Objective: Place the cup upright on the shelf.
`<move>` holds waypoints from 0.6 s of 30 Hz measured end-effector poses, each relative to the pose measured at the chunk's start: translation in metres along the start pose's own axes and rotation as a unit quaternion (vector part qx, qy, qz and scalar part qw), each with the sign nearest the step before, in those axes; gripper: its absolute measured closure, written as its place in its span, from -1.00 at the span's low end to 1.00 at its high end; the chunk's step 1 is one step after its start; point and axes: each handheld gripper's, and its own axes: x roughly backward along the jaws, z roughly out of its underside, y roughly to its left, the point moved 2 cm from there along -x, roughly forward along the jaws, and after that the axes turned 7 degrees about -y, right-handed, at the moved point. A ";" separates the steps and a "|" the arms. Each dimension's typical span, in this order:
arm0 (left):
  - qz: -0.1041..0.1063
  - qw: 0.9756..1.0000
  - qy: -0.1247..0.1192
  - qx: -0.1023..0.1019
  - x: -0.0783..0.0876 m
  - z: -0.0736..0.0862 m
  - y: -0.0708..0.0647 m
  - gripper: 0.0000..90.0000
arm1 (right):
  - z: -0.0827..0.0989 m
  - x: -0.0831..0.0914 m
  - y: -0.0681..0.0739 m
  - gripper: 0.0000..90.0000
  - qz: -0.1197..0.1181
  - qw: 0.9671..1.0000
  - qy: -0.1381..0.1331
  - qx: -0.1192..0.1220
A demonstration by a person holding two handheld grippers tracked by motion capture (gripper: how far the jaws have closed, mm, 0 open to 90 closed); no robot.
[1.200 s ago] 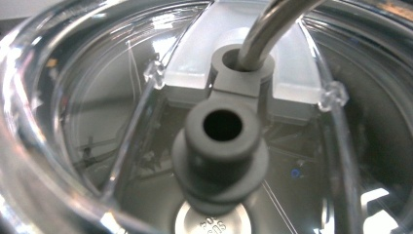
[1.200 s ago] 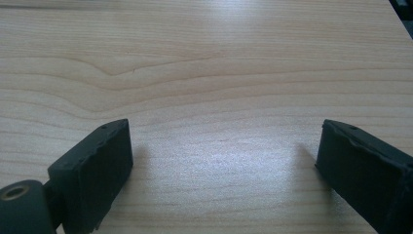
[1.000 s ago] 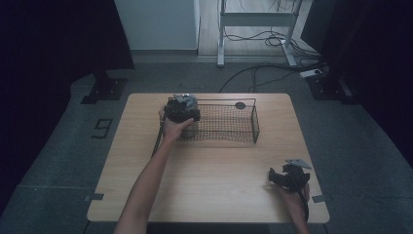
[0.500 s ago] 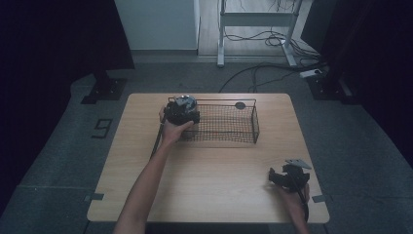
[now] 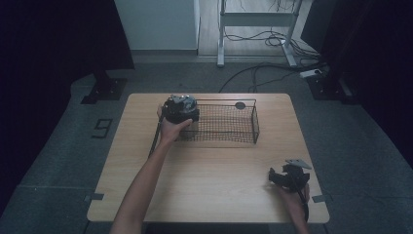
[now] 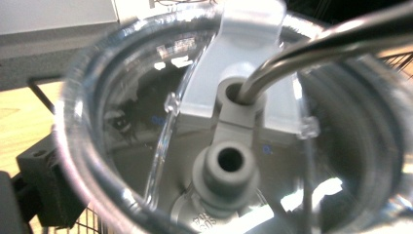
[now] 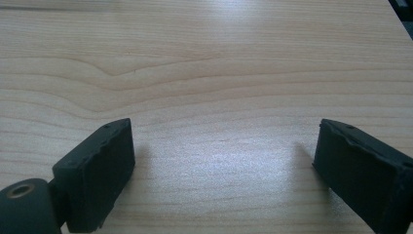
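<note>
Jar (image 6: 234,146): clear, lidded, close before the left gripper (image 5: 179,108), upper centre of high view, at basket (image 5: 229,127) left end.
Left jaws: cannot tell.
Right gripper (image 5: 288,176): jaws wide, lower right, over bare table (image 7: 204,63).

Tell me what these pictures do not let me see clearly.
- High view: the left tongs sit at the wire basket's left end; their jaws lie under the tool body.
- Left gripper view: a clear plastic container is blurred and cut off by the edges.
- High view: a dark round thing is too small to identify.
</note>
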 end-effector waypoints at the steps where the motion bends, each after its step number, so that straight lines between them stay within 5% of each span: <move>1: -0.001 1.000 -0.004 -0.002 0.002 -0.002 0.000 -0.99 | 0.000 0.000 0.000 -0.83 0.000 1.000 0.000 0.000; 18: 0.025 0.999 -0.018 0.019 0.037 -0.006 0.004 -0.98 | 0.000 0.000 0.000 -0.83 0.000 1.000 0.000 0.000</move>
